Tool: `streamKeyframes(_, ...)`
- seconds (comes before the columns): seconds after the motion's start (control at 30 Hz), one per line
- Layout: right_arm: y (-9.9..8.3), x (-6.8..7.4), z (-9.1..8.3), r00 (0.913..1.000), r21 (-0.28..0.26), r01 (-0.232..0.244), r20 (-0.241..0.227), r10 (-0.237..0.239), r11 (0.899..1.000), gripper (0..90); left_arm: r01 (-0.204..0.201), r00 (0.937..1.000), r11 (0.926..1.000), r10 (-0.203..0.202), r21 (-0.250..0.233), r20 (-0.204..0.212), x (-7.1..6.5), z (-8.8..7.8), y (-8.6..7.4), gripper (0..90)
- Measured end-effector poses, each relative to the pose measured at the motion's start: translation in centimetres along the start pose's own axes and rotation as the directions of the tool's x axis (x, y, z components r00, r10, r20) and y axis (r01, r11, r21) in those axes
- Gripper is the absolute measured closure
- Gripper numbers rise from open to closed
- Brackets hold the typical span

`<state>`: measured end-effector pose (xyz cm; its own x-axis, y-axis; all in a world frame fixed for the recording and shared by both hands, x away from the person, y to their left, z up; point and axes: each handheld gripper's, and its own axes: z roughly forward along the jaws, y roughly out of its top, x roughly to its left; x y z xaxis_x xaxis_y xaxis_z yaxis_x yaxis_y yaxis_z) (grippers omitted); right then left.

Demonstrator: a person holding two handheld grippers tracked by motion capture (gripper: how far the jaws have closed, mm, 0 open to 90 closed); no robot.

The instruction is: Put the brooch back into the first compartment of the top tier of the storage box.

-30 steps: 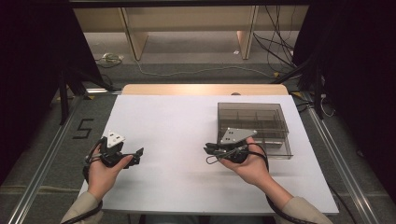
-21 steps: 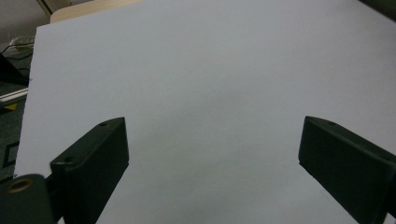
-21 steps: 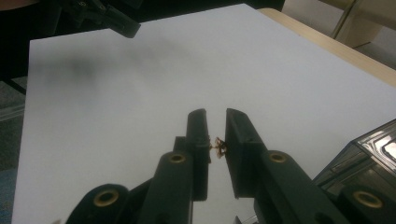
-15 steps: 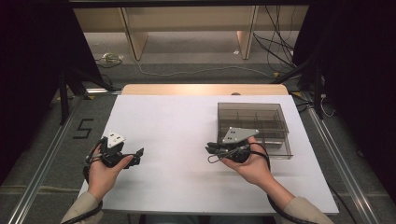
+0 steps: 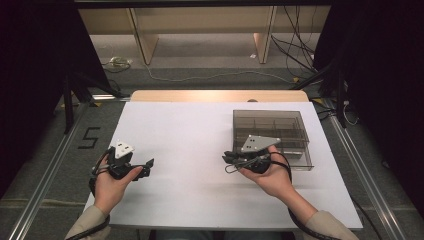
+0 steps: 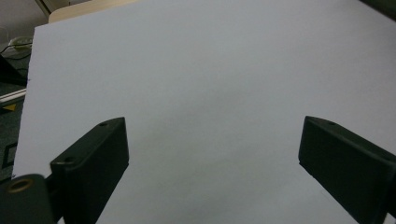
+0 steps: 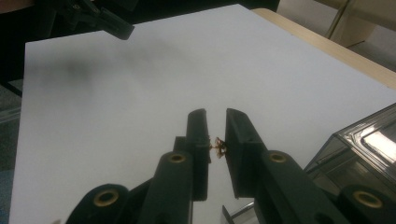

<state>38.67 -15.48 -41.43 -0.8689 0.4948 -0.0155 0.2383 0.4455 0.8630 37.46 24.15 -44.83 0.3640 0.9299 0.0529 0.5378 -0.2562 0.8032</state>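
My right gripper (image 7: 215,114) is shut on a tiny brass-coloured part (image 7: 219,147), pinched low between its two black jaws. In the high view this gripper (image 5: 229,158) lies in an upturned hand just left of the smoky clear compartment box (image 5: 272,135) and points left. My left gripper (image 6: 212,126) stands wide open over bare white table, with nothing between its jaws. From above, the left gripper (image 5: 146,165) sits near the table's front left and points right. What the brass part is, I cannot make out.
The white table top (image 5: 190,135) has a wooden strip (image 5: 220,96) along its far edge. The compartment box (image 7: 364,144) stands close on the right gripper's right. The left gripper (image 7: 107,21) appears far off in the right gripper view. Cables and shelving lie on the floor beyond.
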Motion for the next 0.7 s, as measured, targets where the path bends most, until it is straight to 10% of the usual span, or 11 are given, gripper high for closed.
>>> streamKeyframes(0.7,-0.16,-0.52,-0.7,0.9997,0.002,-0.014,0.018,0.014,1.0,80.9,-0.002,1.0,1.0,0.002,-0.002,0.0,0.0,-0.01,0.04,8.4)
